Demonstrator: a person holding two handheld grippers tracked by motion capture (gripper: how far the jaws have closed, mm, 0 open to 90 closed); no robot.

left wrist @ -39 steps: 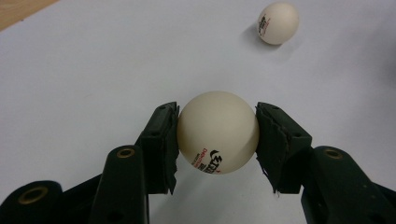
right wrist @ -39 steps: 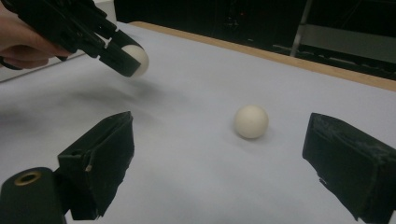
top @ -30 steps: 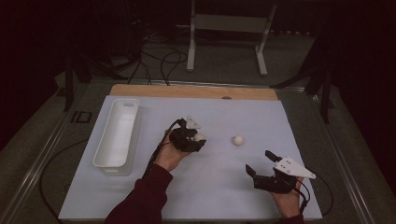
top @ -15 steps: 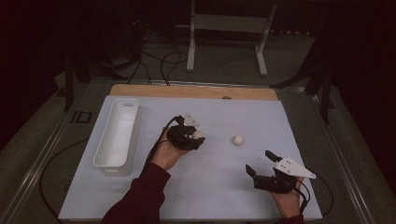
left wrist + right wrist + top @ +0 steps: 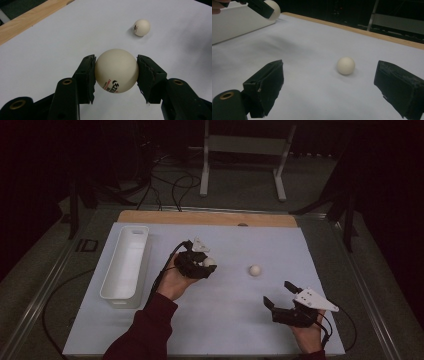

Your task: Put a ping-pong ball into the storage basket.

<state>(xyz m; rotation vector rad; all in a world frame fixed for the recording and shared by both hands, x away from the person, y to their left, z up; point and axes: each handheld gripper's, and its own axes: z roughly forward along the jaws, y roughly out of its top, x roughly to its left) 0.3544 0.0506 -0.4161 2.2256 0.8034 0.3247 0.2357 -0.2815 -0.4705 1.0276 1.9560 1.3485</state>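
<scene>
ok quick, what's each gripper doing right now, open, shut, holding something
Left gripper: closed on a white ball, held above the table.
Right gripper: open, holding nothing; the other ball lies ahead of it.

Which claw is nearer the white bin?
Left. The left claw, shut on a ball, is just right of the white bin; the right claw is open, far across the table near the front right.

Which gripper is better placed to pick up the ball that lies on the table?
The right gripper. Its jaws stand open and face the free ball; nothing lies between. The left gripper is shut on the other ball.
</scene>
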